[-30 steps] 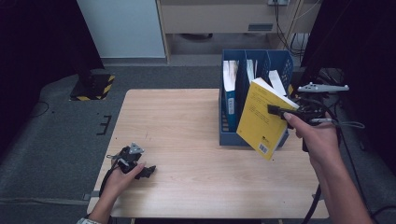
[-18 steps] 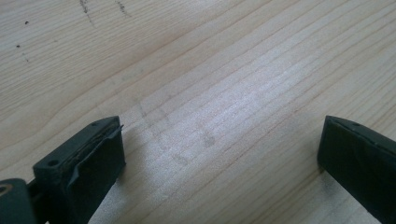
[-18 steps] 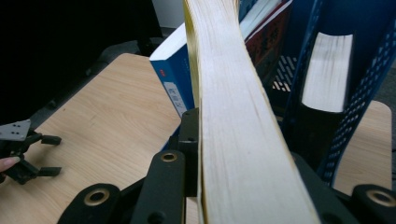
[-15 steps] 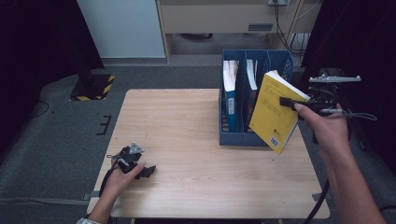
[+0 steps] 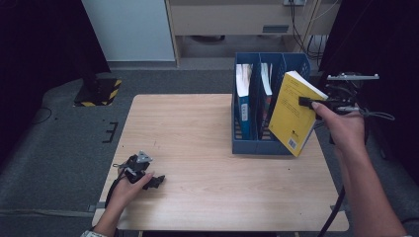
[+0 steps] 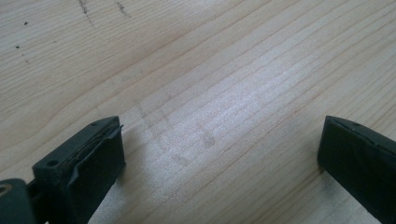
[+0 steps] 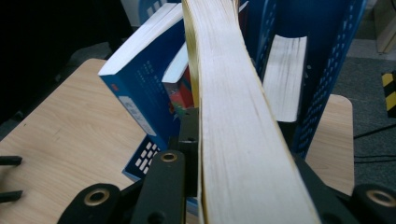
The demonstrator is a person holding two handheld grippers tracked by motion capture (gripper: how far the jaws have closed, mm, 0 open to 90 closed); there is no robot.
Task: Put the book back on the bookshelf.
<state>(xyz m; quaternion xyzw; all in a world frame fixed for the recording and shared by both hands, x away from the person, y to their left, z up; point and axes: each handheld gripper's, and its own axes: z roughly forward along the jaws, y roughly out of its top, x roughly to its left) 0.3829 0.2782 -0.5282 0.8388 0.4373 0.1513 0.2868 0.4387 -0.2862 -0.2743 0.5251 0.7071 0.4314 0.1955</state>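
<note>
The right hand-held gripper (image 5: 307,102), clamped on the yellow book (image 5: 291,114), had carried it rightward toward the desk's (image 5: 197,148) right edge, beside the blue file rack (image 5: 257,145), seemingly pulling it out; the left hand-held gripper (image 5: 157,182) rested wide open near the front-left corner.

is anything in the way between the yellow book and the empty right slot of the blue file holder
Nothing visible blocks it. The yellow book, clamped in the right gripper, hangs tilted at the right end of the blue file holder. The other books stand in the left and middle slots.
</note>
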